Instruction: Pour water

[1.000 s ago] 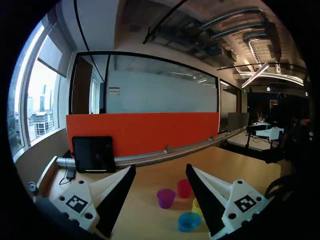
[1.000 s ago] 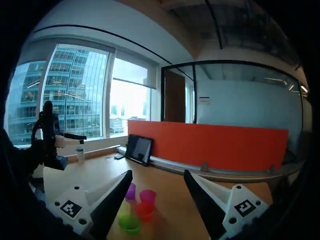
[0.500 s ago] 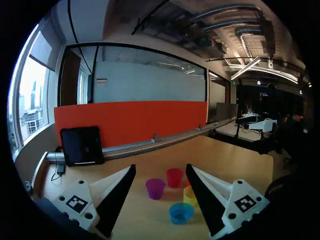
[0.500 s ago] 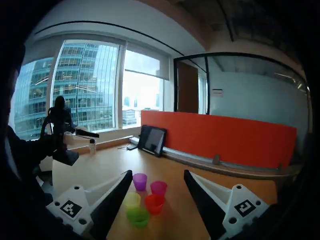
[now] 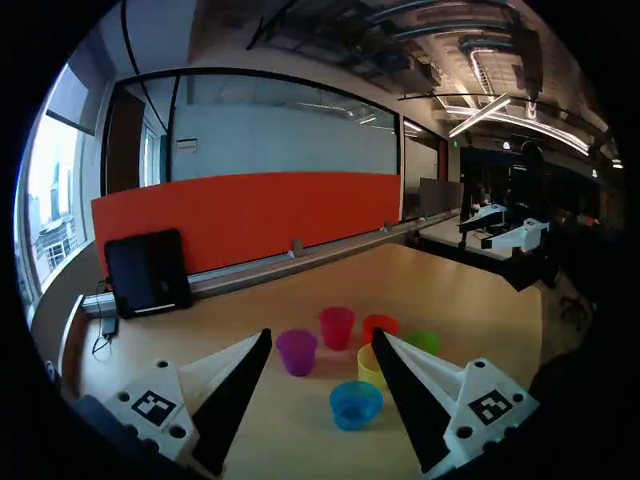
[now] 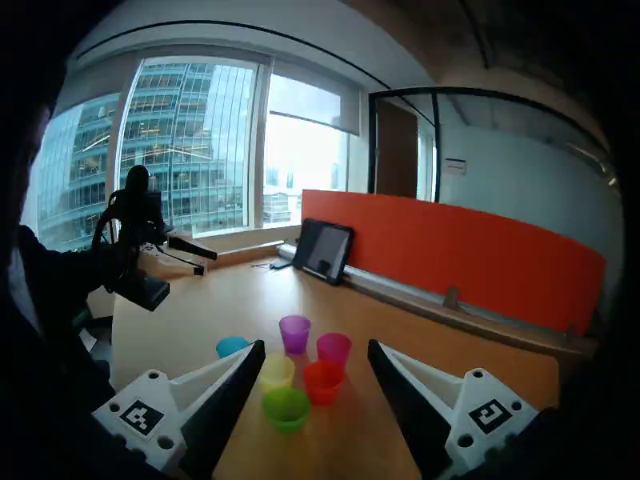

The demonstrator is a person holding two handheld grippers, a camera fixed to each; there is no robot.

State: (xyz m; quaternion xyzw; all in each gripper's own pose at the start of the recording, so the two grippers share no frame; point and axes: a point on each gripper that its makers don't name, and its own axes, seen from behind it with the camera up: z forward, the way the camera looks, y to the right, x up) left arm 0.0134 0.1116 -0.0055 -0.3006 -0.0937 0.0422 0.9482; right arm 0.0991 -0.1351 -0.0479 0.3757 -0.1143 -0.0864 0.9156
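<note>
Six cups (image 5: 337,326) stand upright, mouths up, clustered together on the wooden tabletop (image 5: 448,296). The left claw (image 5: 320,333) points at them, spread wide and empty. The right claw (image 6: 314,344) does likewise (the blue cup (image 6: 231,346) sits half hidden behind it).

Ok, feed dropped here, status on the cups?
Left gripper open, right gripper open, both empty. Six cups clustered upright on desk. Nothing blocking them.
</note>
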